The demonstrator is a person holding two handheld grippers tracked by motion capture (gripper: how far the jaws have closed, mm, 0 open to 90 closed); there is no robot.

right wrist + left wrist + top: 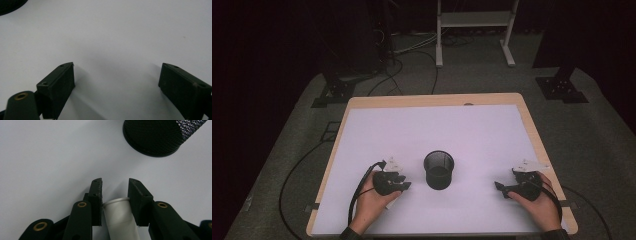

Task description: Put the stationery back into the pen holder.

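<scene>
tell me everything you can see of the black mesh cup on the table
The black mesh cup is a round, open-topped holder of what looks like fine wire mesh, with a solid dark rim and base band. It stands upright on the white table surface, near the middle, between the two grippers and touching neither. It looks empty, though its dark inside is hard to read. The left gripper view shows its base and mesh wall.

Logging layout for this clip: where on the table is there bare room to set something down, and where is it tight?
Bare white sheet stretches from the mesh cup to the table's far edge. It is tighter near the front: the left gripper, closed on a white tube, sits close beside the cup; the right gripper leaves a wider gap.
</scene>
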